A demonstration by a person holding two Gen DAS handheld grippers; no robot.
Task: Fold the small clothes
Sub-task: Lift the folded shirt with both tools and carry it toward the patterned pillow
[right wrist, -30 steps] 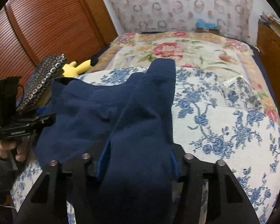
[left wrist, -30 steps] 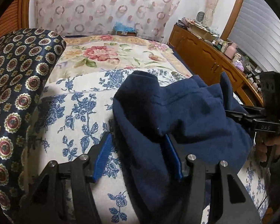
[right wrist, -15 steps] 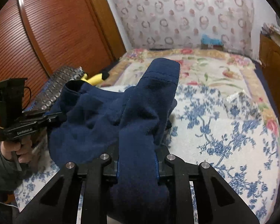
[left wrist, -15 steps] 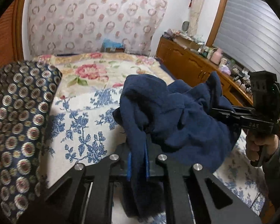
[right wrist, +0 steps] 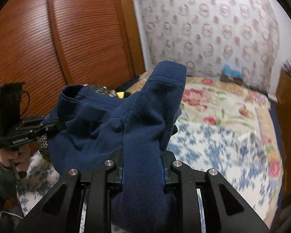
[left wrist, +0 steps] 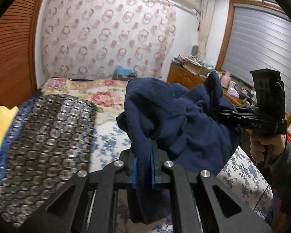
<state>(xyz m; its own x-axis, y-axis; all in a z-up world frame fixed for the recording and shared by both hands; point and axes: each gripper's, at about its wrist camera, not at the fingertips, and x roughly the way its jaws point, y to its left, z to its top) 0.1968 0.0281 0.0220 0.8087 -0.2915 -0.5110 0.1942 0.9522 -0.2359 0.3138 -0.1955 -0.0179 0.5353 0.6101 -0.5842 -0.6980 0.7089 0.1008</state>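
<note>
Your left gripper (left wrist: pixel 143 167) at lower centre tilts downward, jaws pinching the navy garment (left wrist: pixel 176 120); your right gripper (right wrist: pixel 142 171), likewise tilted, clamps a thicker fold

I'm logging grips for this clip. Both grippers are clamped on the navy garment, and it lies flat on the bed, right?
Not flat: the navy garment hangs bunched above the bed, as the left wrist view shows. Left gripper and right gripper are clamped on it.

The garment (left wrist: pixel 186 124) is plain navy. The bed (left wrist: pixel 110 136) wears white with blue flowers, the pillow (left wrist: pixel 48 136) dark with ringed medallions; a wooden wardrobe (right wrist: pixel 48 44) is red-brown.
</note>
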